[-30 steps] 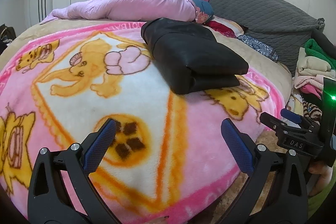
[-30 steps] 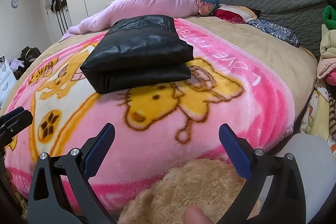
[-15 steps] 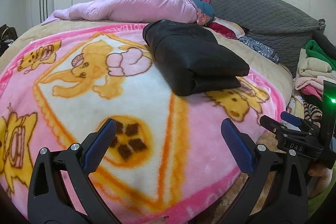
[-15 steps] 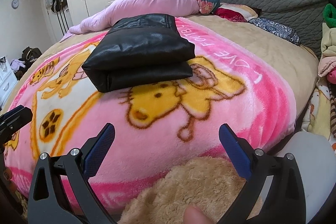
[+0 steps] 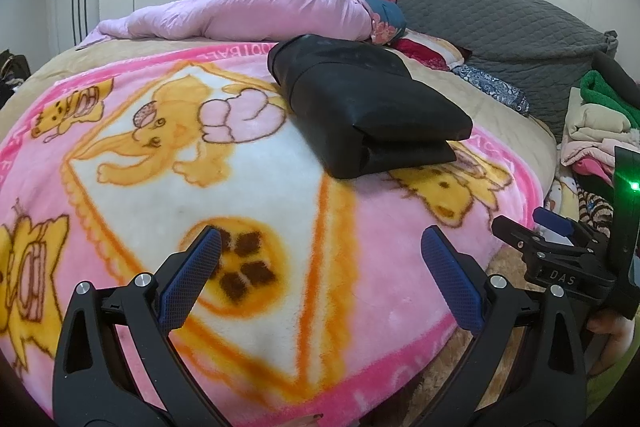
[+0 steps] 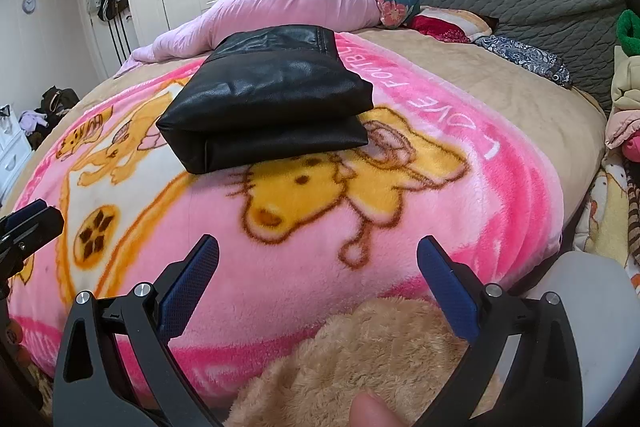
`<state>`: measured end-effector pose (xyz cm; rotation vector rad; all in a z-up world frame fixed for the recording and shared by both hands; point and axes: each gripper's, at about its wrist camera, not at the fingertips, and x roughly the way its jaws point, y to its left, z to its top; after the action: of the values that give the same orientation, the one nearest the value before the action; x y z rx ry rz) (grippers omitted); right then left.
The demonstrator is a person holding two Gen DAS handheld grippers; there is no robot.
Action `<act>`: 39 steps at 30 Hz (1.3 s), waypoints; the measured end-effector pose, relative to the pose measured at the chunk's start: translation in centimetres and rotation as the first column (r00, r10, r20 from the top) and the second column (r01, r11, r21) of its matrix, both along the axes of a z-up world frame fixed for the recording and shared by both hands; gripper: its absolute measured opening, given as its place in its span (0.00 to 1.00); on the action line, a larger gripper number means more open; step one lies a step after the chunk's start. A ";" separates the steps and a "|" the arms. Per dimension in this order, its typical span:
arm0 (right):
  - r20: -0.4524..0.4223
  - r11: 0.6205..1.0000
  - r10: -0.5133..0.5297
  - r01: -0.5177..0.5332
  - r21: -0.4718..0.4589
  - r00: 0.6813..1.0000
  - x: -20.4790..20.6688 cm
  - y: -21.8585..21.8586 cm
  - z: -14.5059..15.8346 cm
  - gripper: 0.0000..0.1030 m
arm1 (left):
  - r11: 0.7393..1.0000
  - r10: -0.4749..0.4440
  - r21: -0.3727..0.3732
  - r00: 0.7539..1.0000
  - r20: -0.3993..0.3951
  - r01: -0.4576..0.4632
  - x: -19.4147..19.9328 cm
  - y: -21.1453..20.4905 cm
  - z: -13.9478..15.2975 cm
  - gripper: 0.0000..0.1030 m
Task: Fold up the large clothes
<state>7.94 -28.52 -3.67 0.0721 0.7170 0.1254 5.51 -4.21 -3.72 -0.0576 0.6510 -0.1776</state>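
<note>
Black garment (image 5: 368, 111) lies folded (two layers showing) on the pink blanket (image 5: 248, 195), mid-bed. Left gripper (image 5: 320, 275) and right gripper (image 6: 318, 275) both spread wide, empty, well short of it.

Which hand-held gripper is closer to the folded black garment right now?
Right, slightly. The right hand-held gripper faces the folded black garment nearly head-on; the left hand-held gripper sits farther left, garment up-right.

Your left wrist camera looks across the pink blanket (image 5: 280, 187) from its near left edge; your right one looks from its near right edge. Both share the blanket.
</note>
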 end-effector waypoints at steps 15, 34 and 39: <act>-0.001 1.000 -0.002 0.002 0.001 1.000 -0.1 0.0 0.0 0.96 | 1.000 0.001 -0.007 1.000 -0.023 -0.002 0.3 0.1 -0.5 0.91; 0.015 0.997 -0.081 0.081 0.020 0.997 -0.6 -1.7 0.4 0.96 | 0.999 0.040 0.003 0.997 -0.066 -0.039 0.8 0.8 -1.2 0.91; 0.025 0.940 -0.341 0.340 0.025 0.940 -1.3 -8.1 0.8 0.96 | 0.993 0.114 -0.003 0.991 -0.076 -0.115 1.8 5.6 -0.3 0.91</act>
<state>6.65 -36.60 -2.90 0.2121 0.6641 -0.1981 7.31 1.35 -4.02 -0.1094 0.7205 -0.0674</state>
